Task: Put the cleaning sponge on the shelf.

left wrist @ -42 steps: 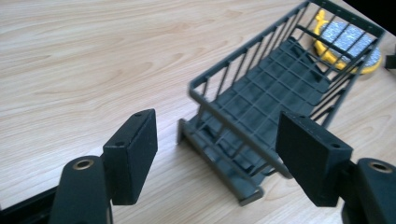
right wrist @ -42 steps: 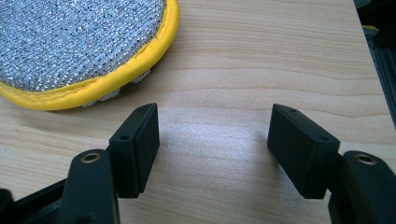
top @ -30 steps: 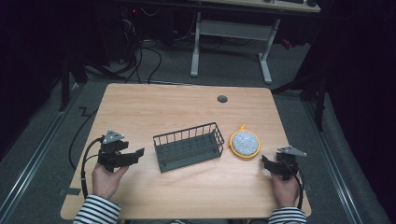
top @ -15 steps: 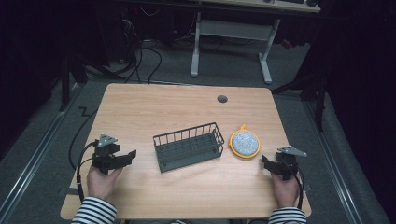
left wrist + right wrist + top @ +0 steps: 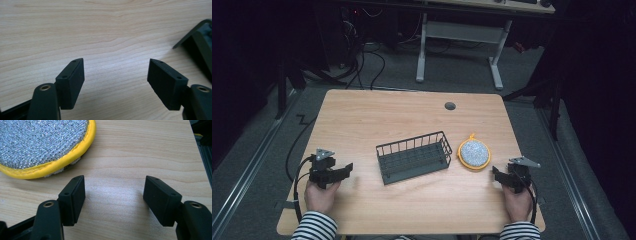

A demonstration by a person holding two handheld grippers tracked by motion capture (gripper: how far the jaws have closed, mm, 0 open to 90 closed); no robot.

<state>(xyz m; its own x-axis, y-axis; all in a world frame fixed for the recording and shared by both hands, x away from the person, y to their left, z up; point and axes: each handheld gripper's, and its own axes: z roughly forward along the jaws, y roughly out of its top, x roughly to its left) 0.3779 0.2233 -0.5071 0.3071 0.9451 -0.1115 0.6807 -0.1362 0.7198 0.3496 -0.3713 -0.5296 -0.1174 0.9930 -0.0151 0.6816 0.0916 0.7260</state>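
A dark wire basket (image 5: pixel 413 156) stands in the middle of the wooden table (image 5: pixel 402 115). Just right of it lies a round scouring pad (image 5: pixel 474 153) with a silver face and yellow rim. My left gripper (image 5: pixel 343 171) rests low at the table's front left, open, its jaws aimed toward the basket with bare wood between them (image 5: pixel 116 80); a corner of the basket (image 5: pixel 198 40) shows at the right in the left gripper view. My right gripper (image 5: pixel 498 176) is open at the front right, close to the pad (image 5: pixel 42 147), nothing between its jaws (image 5: pixel 113 200).
A small round grommet (image 5: pixel 450 106) sits near the table's far edge. Cables trail from both grippers off the front corners. A desk frame (image 5: pixel 457 45) and cables lie on the dark floor beyond the table.
My left gripper has moved down and toward the table's front left, away from the basket. The right gripper, basket and pad have stayed put.
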